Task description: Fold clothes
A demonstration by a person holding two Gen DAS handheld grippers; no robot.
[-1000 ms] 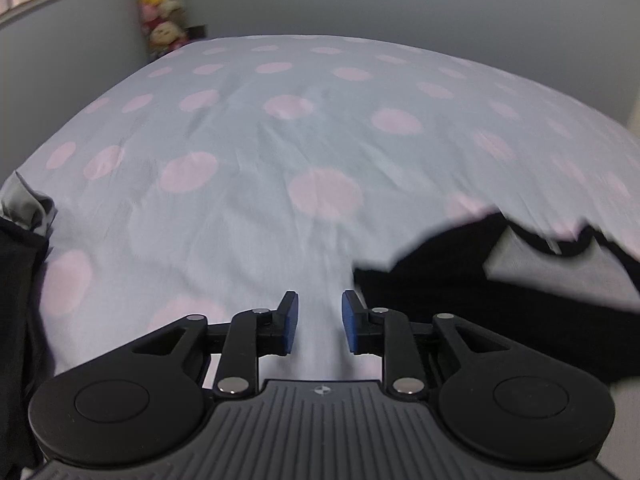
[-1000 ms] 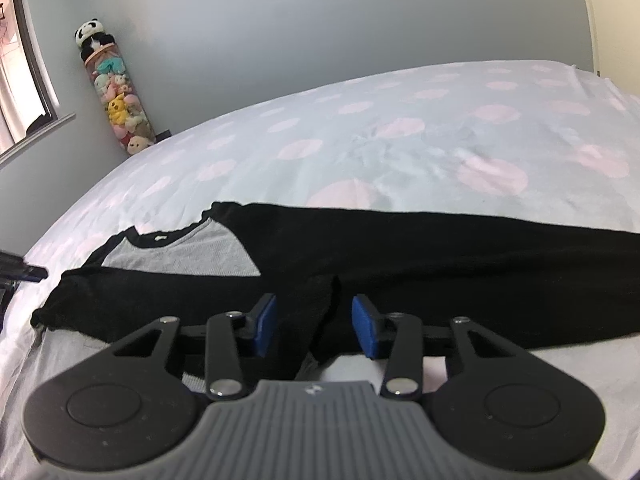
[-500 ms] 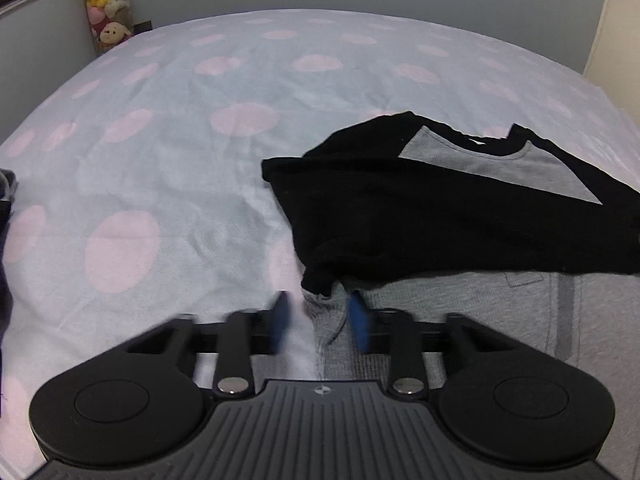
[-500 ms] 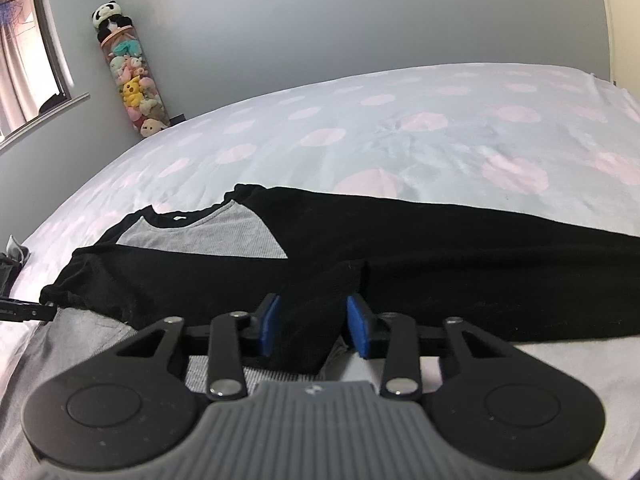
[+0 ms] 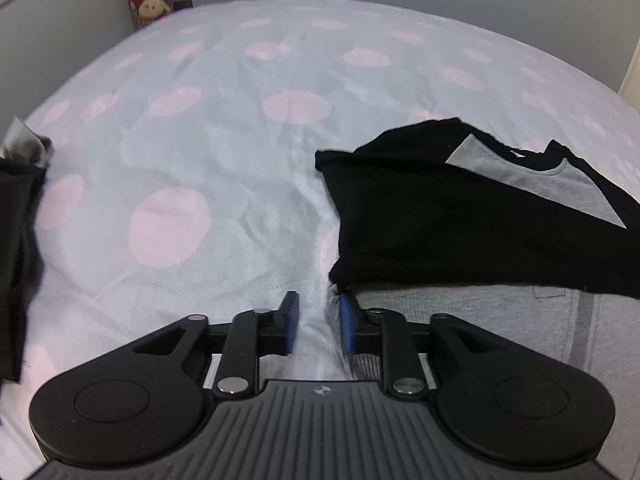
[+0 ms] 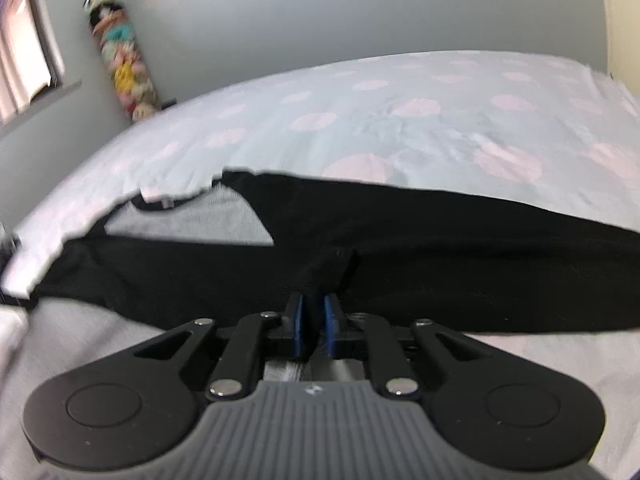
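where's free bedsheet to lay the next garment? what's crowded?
Free: the dotted sheet between the dark pile at the left edge and the shirt, running back to the wall. Also the strip beyond the shirt toward the far edge. Crowded: the near right, where the shirt spreads, the left gripper open at its edge, the right gripper pinching its black fabric.

One black-and-grey shirt [image 5: 460, 216], one dark clothes pile [image 5: 16, 240], one bed [image 5: 224, 168], one column of plush toys [image 6: 120, 68].
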